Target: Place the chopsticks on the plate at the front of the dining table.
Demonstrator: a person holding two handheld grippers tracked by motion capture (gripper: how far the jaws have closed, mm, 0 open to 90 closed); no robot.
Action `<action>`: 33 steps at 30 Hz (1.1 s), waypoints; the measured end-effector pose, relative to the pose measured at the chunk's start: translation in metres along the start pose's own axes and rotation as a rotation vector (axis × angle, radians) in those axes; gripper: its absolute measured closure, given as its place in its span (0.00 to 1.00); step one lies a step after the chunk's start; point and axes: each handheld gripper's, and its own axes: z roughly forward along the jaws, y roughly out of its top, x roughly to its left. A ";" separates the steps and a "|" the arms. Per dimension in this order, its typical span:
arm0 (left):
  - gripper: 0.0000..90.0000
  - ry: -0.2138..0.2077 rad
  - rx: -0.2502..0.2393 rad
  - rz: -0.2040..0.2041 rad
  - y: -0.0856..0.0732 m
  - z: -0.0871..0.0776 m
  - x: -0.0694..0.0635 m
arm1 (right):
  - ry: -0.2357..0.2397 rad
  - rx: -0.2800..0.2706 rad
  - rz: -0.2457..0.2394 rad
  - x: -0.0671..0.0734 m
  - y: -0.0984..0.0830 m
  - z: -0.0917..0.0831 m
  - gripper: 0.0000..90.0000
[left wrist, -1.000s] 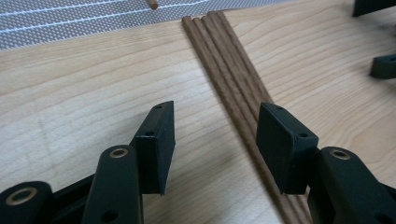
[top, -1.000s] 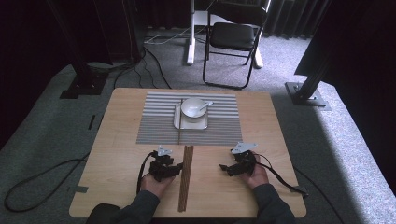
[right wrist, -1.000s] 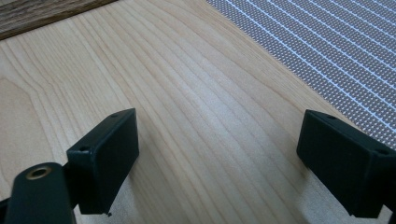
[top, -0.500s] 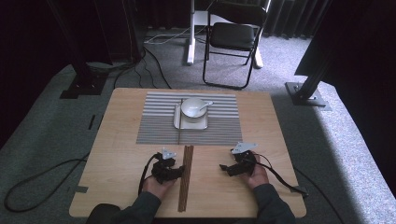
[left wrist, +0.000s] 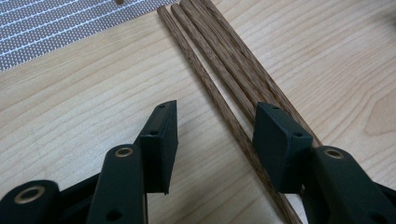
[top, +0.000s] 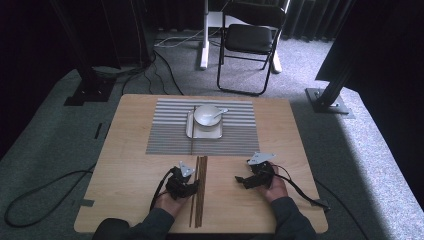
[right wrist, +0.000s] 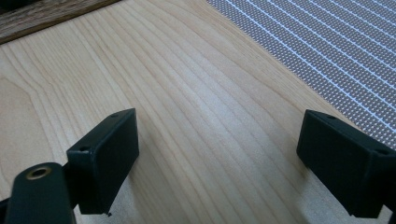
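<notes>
High view showed the chopsticks [top: 198, 190] lying loose on the counter [top: 130, 175]. The left gripper [left wrist: 215, 140] had just been closing, one chopstick between unpressed jaws; the right gripper [right wrist: 217, 163] gaped empty. Lifting remained undone.

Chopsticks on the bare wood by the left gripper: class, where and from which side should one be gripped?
Probably the outermost chopstick, mid-shaft, from above, jaws across its width. The sticks lie flat and touching, so only that one offers a free side. The left gripper already straddles it, jaws just closing, not yet pressing.
</notes>
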 end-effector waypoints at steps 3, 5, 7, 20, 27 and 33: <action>0.58 0.000 0.005 0.000 -0.001 -0.001 0.000 | 0.000 0.000 0.000 0.000 0.000 0.000 0.13; 0.59 0.000 0.007 0.000 -0.001 -0.002 0.001 | 0.000 0.000 0.000 0.000 0.000 0.000 0.13; 0.60 0.003 0.012 -0.003 -0.002 -0.003 0.002 | 0.000 0.000 0.000 0.000 0.000 0.000 0.13; 0.83 0.029 0.022 -0.045 -0.008 -0.011 0.022 | 0.000 0.000 0.000 0.000 0.000 0.000 0.13; 0.91 0.030 0.028 -0.064 -0.009 -0.013 0.029 | 0.000 0.000 0.000 0.000 0.000 0.000 0.13; 0.93 0.033 0.027 -0.071 -0.010 -0.013 0.030 | 0.000 0.000 0.000 0.000 0.000 0.000 0.13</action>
